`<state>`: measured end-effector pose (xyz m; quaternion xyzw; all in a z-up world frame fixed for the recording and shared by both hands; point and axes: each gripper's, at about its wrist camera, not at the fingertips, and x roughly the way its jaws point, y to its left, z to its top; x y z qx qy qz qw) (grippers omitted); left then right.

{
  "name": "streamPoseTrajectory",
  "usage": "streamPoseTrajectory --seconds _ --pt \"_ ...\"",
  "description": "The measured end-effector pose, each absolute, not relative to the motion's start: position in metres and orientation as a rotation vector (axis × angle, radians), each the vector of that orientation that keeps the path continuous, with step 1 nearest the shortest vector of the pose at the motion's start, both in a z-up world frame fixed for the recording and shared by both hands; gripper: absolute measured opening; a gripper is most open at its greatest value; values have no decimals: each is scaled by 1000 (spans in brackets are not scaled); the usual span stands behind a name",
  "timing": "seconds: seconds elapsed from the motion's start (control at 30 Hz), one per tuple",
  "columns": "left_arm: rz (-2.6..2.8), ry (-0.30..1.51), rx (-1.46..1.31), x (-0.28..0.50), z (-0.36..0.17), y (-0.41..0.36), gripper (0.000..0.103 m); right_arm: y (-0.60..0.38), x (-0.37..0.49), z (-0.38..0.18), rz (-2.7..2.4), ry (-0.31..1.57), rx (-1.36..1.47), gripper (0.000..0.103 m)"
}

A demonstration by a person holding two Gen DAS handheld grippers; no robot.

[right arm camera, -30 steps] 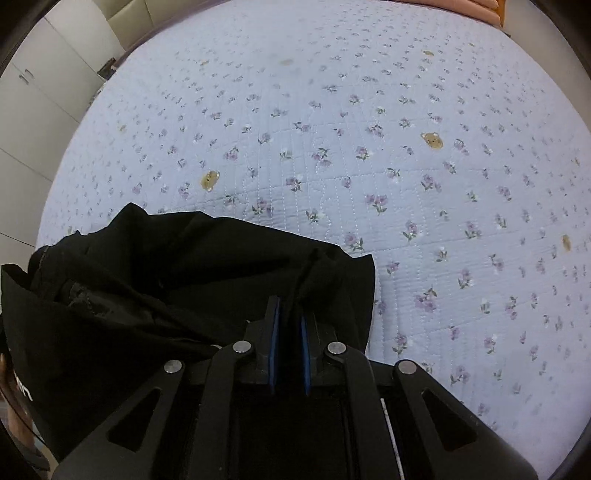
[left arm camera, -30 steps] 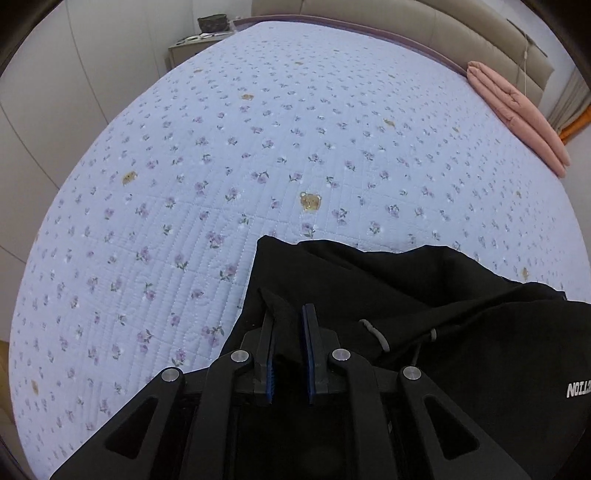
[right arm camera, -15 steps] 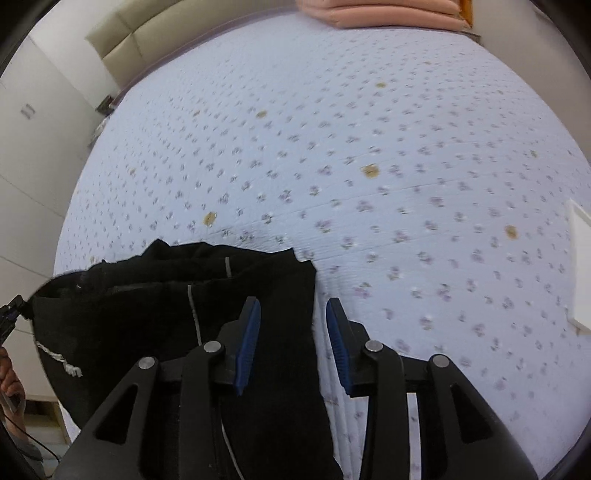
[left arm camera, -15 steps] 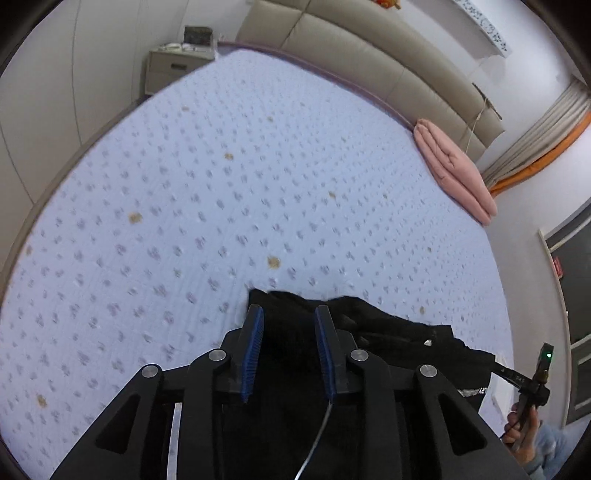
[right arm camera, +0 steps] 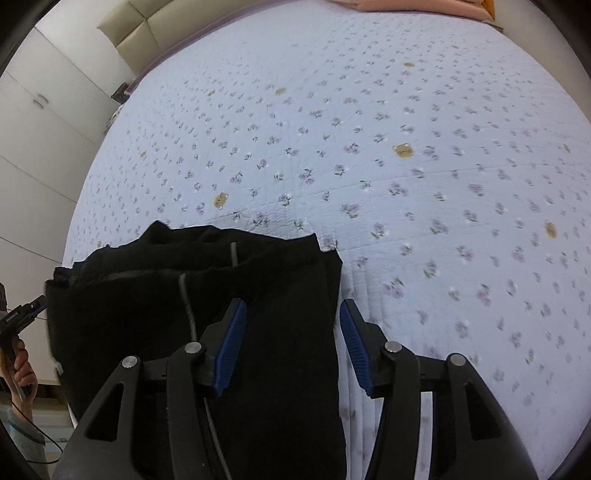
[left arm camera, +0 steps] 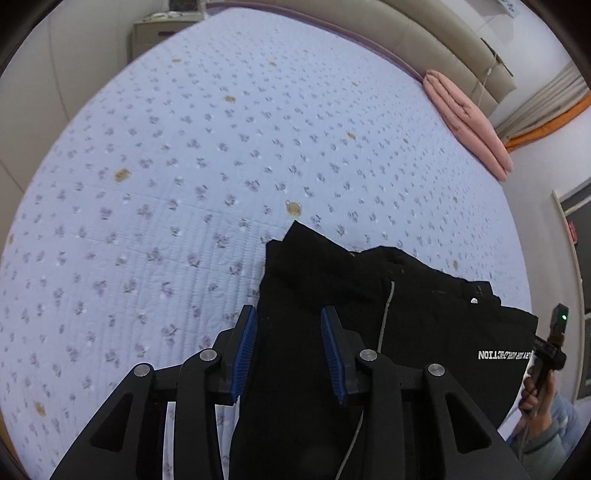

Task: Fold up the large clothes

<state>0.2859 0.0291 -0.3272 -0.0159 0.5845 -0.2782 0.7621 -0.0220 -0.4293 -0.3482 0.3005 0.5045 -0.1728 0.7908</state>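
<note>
A black garment (left arm camera: 399,314) with a grey drawstring and white lettering lies bunched on the near edge of the bed; it also shows in the right wrist view (right arm camera: 184,295). My left gripper (left arm camera: 290,350) is open above the garment's left part, its blue pads apart and holding nothing. My right gripper (right arm camera: 291,345) is open above the garment's right edge, also holding nothing.
The bed (left arm camera: 221,155) has a light blue quilted cover with small purple flowers. A folded pink blanket (left arm camera: 465,118) lies at the far right by the headboard. A nightstand (left arm camera: 159,29) stands beyond the bed's far corner. White wardrobe doors (right arm camera: 40,122) stand on the left.
Both grippers were shut on the black garment a second ago. They have opened, let go of it and lifted away. The garment now rests on the bed.
</note>
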Motion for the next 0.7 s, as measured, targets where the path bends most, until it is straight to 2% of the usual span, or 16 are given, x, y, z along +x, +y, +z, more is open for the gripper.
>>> streamPoseTrajectory --seconds 0.17,0.27,0.5,0.7 --pt "-628 1316 -5 303 -346 18 37 -436 -12 -367 -340 1096 687 56" --pt "-642 1344 5 316 -360 10 37 -440 -9 -374 -327 1103 692 64" --pt "-704 1445 -34 333 -392 -6 39 -448 -1 -384 -278 1094 730 65" --pt "-700 1433 -3 335 -394 -22 42 -452 4 -387 -256 1099 733 67"
